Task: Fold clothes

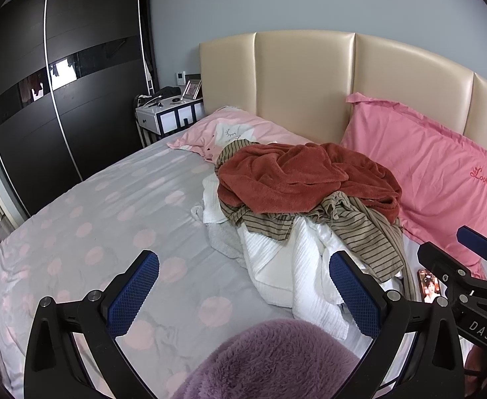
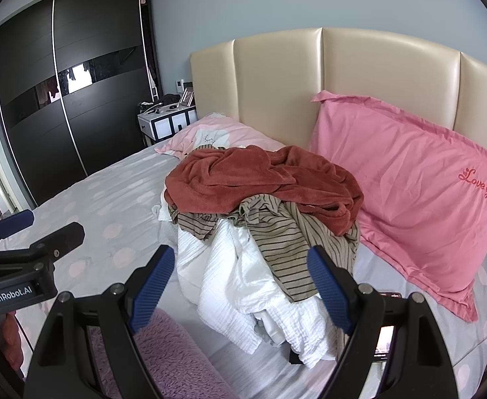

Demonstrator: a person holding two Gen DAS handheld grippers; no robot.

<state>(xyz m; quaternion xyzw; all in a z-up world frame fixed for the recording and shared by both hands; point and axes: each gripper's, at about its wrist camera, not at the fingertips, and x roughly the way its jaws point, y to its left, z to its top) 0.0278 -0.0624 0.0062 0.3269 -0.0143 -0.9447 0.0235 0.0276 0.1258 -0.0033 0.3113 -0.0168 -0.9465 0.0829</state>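
A heap of clothes lies on the bed: a rust-red fleece garment (image 1: 306,176) (image 2: 260,179) on top, a brown striped shirt (image 1: 359,229) (image 2: 286,232) under it, and white ribbed garments (image 1: 293,266) (image 2: 230,279) at the near side. A fluffy purple garment (image 1: 273,362) (image 2: 163,359) lies closest to me. My left gripper (image 1: 243,286) hangs open above the sheet, left of the heap. My right gripper (image 2: 243,282) is open too, just short of the white garments. Neither holds anything. Each gripper shows at the edge of the other's view.
The bed (image 1: 77,232) has a grey sheet with pink dots, a beige headboard (image 1: 306,76), a pink pillow (image 1: 436,179) and a pale pink pillow (image 1: 230,129). A phone (image 1: 429,286) (image 2: 384,339) lies right of the heap. A nightstand (image 1: 167,113) and dark wardrobe (image 1: 60,83) stand left.
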